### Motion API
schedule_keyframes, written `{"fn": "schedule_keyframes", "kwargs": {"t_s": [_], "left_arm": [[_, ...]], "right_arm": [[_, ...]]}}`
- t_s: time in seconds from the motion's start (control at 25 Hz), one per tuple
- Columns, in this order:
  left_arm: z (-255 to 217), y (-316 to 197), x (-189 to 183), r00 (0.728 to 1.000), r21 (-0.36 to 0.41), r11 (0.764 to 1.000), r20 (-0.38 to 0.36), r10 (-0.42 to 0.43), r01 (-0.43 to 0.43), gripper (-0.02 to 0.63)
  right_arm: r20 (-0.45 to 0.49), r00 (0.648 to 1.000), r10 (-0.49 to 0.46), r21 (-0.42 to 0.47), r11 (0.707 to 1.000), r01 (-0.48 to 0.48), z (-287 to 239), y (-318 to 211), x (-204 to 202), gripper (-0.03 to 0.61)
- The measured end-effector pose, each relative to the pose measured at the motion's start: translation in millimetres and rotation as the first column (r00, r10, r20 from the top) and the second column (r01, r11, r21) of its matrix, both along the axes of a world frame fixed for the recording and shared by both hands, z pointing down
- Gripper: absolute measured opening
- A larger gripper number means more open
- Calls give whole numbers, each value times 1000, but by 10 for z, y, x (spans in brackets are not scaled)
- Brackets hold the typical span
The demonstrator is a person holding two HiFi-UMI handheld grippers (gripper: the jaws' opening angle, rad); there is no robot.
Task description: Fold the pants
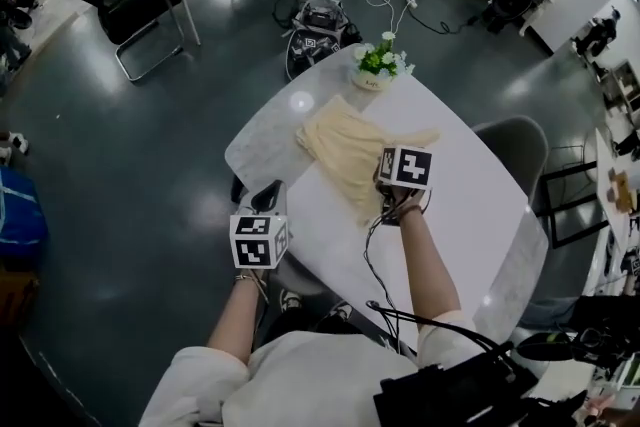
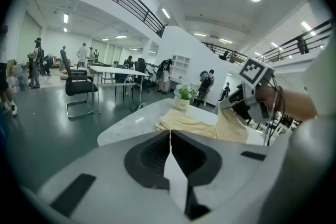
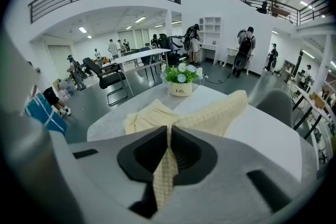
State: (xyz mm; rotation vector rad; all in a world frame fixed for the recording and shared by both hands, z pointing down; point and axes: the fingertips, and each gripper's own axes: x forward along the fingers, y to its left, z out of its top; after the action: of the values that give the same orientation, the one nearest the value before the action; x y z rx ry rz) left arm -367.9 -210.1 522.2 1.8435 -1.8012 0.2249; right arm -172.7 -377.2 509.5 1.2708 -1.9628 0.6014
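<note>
Pale yellow pants lie crumpled on the white oval table. My right gripper, under its marker cube, is over the near side of the pants. It is shut on a checked edge of the cloth. In the right gripper view, a strip of the pants runs from the closed jaws of the right gripper up over the table. My left gripper hangs off the table's left edge, apart from the pants. Seen in its own view, the left gripper has its jaws together with no cloth between them, and the pants lie beyond.
A small pot of flowers stands at the table's far end, just beyond the pants. A grey chair sits at the table's right side. A backpack lies on the floor past the table. A black chair stands far left.
</note>
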Motion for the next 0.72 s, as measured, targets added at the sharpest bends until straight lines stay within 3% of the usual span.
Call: {"fn": "schedule_keyframes", "kwargs": {"t_s": [0.32,0.48,0.52,0.6,0.64,0.72], "left_arm": [[2,-4,-430,1000,-7,1000,1,-30,30,14],[73,103,-566,999,-19,999,0,-50,50,14],[108,135,-591,998,-25,998,-2,-56,56,14],[198,186,-619,998,-40,997,-8,-65,65,14],[247,210,-618,998,-48,997,-11,-69,68,14],[338,259,-604,997,-64,996,-18,-70,69,14]], "right_arm": [[31,999,-35,-9,999,35,20,-336,-697,17],[100,992,-78,32,997,76,60,-578,-1181,20],[141,985,-98,61,994,90,68,-646,-1339,35],[229,966,-121,107,989,98,79,-737,-1584,254],[257,959,-117,118,989,89,85,-752,-1625,273],[281,956,-85,126,991,50,119,-738,-1570,233]]}}
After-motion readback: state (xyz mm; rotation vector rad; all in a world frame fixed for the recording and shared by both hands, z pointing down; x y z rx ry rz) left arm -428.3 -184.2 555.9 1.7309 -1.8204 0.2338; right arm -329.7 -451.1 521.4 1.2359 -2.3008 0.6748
